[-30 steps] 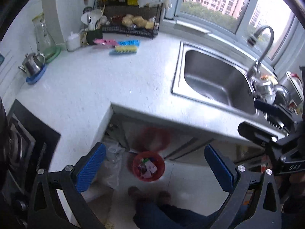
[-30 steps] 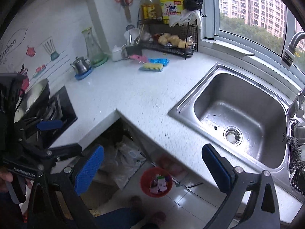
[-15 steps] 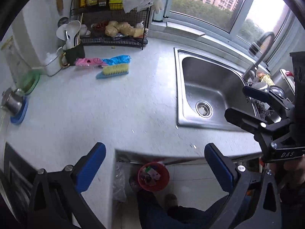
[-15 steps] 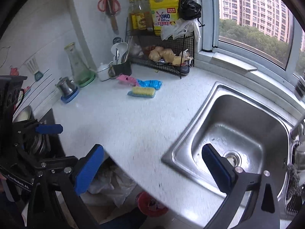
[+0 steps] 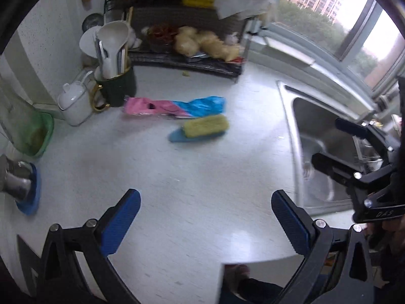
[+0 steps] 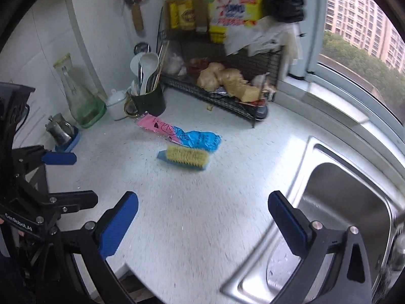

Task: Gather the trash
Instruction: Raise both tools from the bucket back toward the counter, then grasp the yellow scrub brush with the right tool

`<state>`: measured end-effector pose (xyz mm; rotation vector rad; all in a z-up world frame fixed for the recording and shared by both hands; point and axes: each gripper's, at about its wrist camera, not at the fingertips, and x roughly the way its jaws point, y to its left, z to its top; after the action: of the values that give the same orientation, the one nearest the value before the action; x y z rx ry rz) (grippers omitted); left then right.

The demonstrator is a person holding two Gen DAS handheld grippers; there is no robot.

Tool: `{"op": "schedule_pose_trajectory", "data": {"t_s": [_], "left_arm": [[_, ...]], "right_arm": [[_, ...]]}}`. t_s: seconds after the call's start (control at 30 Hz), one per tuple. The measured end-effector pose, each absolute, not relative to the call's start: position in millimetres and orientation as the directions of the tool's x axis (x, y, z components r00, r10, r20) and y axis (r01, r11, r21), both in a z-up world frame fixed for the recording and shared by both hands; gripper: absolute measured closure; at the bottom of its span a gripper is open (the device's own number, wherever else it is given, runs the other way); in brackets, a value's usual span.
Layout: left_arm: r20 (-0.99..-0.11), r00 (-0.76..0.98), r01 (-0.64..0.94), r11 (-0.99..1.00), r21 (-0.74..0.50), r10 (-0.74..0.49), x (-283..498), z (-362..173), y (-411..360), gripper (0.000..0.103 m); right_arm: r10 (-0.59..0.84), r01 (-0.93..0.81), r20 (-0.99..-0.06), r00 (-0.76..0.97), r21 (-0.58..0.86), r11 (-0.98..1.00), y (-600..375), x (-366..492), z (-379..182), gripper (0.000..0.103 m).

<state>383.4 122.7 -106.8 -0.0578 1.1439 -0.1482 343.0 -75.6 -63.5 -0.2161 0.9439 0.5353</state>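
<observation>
A pink and blue plastic wrapper [image 5: 174, 106] [image 6: 179, 133] lies flat on the white counter, just in front of the dark utensil cup. A yellow-bristled scrub brush [image 5: 202, 128] [image 6: 186, 157] rests beside it on its near side. My left gripper [image 5: 206, 215] hangs open over the counter, well short of the wrapper, nothing between its blue pads. My right gripper [image 6: 202, 217] is open too, empty, above the counter beside the sink; it also shows at the right edge of the left wrist view [image 5: 336, 147].
A steel sink [image 6: 349, 202] [image 5: 316, 136] lies to the right. At the back stand a wire rack [image 6: 227, 96] of food and bottles, a utensil cup [image 6: 149, 101], a white pot [image 5: 74, 101], a glass carafe [image 6: 78, 96] and a small metal pot [image 6: 59, 129]. The counter's front edge [image 5: 253, 261] is near.
Both grippers have swung forward and lower over the counter toward the wrapper and brush, which now look much larger. The red bin on the floor has dropped out of sight.
</observation>
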Motion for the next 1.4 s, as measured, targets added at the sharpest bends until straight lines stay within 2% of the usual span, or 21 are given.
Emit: {"op": "schedule_pose_trajectory", "data": {"t_s": [0.1, 0.27, 0.4, 0.53, 0.9, 1.07, 1.23, 1.4], "left_arm": [[-0.914, 0.399, 0.068, 0.997, -0.045, -0.069, 403, -116, 140, 0.001], [-0.925, 0.362, 0.026, 0.993, -0.118, -0.12, 425, -133, 174, 0.001], [-0.92, 0.352, -0.025, 0.981, -0.194, -0.173, 431, -148, 198, 0.001], [-0.926, 0.312, -0.05, 0.969, -0.242, -0.215, 433, -166, 215, 0.001], [-0.948, 0.267, -0.037, 0.982, -0.188, -0.171, 435, -182, 220, 0.001], [-0.965, 0.256, -0.01, 0.998, -0.055, -0.05, 435, -185, 207, 0.001], [-0.966, 0.259, -0.041, 0.999, -0.033, -0.021, 431, -186, 207, 0.001], [-0.969, 0.24, -0.07, 0.994, -0.078, -0.059, 426, -188, 215, 0.001]], "right_arm": [[0.332, -0.548, -0.83, 0.448, 0.039, 0.836, -56, 364, -72, 0.001], [0.331, -0.612, -0.869, 0.368, 0.042, 0.79, -25, 398, -100, 0.001], [0.272, -0.69, -0.898, 0.345, -0.046, 0.722, 2, 416, -126, 0.001], [0.26, -0.735, -0.919, 0.297, -0.046, 0.677, 19, 433, -147, 0.001], [0.251, -0.782, -0.947, 0.201, -0.001, 0.623, 42, 452, -179, 0.001], [0.228, -0.796, -0.956, 0.183, -0.008, 0.606, 39, 439, -185, 0.007], [0.226, -0.833, -0.961, 0.16, -0.009, 0.553, 35, 417, -182, 0.01], [0.224, -0.836, -0.96, 0.166, -0.017, 0.548, 45, 421, -185, 0.01]]}}
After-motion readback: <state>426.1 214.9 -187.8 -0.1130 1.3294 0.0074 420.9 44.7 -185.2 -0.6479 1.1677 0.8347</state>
